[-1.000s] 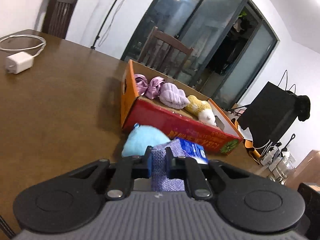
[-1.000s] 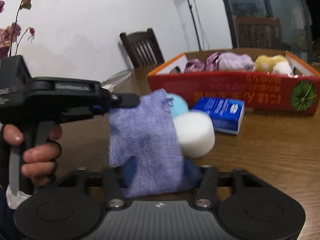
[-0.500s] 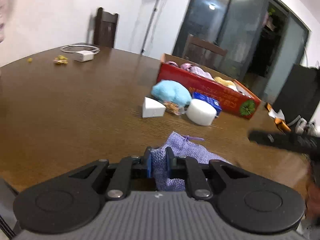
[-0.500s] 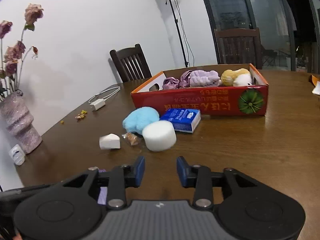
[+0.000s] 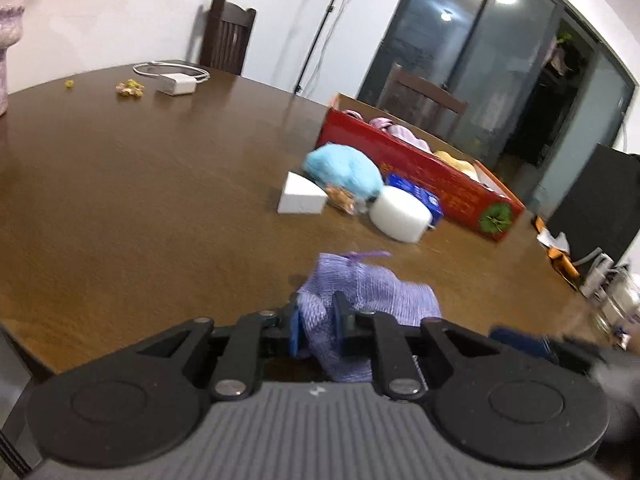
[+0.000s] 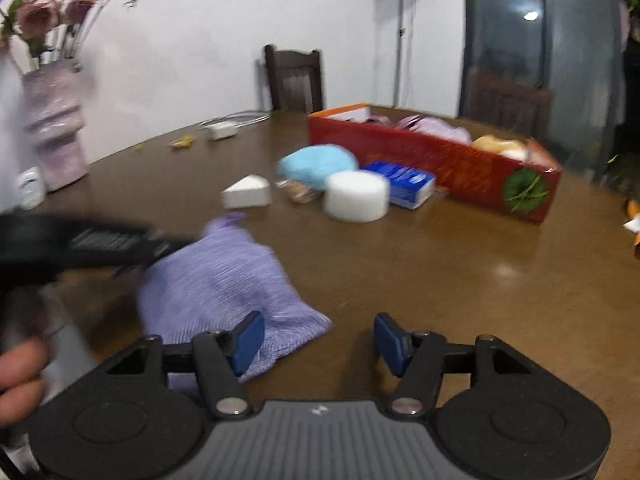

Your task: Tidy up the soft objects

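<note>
A purple mesh pouch [image 5: 360,284] lies on the brown table [image 5: 140,208] near its front edge. My left gripper [image 5: 317,326] has its pads on the pouch's near end, and its jaws are opening. In the right wrist view the pouch [image 6: 224,276] sits left of centre with the left gripper [image 6: 100,244] on its far side. My right gripper [image 6: 320,342] is open and still widening, holding nothing; only a corner of the pouch lies beside its left finger. Farther back stand a red box [image 6: 432,156] of soft items, a blue fluffy ball [image 6: 316,162], a round white sponge [image 6: 356,196] and a white wedge sponge [image 6: 246,194].
A blue tissue pack [image 6: 404,180] and a small snack wrapper [image 5: 340,200] lie by the sponges. A pink vase [image 6: 56,136] of dried flowers stands far left, a white charger [image 5: 176,84] with cable at the back. Chairs ring the table; a black bag [image 5: 592,200] sits right.
The left gripper drew back from the box and brought the pouch down onto the table. The right gripper let go of the pouch and its jaws spread wider.
</note>
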{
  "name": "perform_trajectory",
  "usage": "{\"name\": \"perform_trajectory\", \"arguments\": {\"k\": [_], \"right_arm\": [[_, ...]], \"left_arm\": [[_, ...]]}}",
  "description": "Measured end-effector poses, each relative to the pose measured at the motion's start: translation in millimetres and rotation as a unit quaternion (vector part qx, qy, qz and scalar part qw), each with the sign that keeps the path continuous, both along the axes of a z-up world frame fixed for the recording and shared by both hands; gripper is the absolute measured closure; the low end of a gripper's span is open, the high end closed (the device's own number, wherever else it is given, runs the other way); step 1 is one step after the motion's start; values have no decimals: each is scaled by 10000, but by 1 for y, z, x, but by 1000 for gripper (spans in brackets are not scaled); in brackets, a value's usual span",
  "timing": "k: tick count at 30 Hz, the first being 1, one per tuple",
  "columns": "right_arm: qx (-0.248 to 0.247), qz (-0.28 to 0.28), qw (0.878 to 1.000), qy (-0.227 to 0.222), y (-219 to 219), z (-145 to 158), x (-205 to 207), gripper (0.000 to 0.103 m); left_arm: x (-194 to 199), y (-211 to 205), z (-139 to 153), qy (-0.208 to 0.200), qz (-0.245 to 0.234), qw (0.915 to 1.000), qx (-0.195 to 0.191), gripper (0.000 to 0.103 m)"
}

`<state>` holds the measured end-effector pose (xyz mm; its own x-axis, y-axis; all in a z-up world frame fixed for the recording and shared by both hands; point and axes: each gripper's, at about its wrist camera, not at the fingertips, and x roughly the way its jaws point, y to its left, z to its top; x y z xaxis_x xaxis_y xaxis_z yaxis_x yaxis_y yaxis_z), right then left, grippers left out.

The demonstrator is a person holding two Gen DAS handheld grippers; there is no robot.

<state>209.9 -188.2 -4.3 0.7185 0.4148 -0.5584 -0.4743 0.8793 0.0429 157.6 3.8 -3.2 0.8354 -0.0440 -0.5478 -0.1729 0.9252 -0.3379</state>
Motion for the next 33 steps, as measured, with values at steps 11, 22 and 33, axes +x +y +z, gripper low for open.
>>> {"name": "perform_trajectory", "arguments": {"k": [11,22,33], "right_arm": [[1386,-425,9892,219,-45,9,2,42],[32,-317,9993,-177,1,-5,-18,43],[113,180,9995,-213,11,2,-21,96]], "left_arm": [[-6,25,7,-52,-276,9974,-667,54],[-4,-4,1,-33,-786,9969,-38,68],[1,-16,7,-235,-1070,9932,389,99]]}}
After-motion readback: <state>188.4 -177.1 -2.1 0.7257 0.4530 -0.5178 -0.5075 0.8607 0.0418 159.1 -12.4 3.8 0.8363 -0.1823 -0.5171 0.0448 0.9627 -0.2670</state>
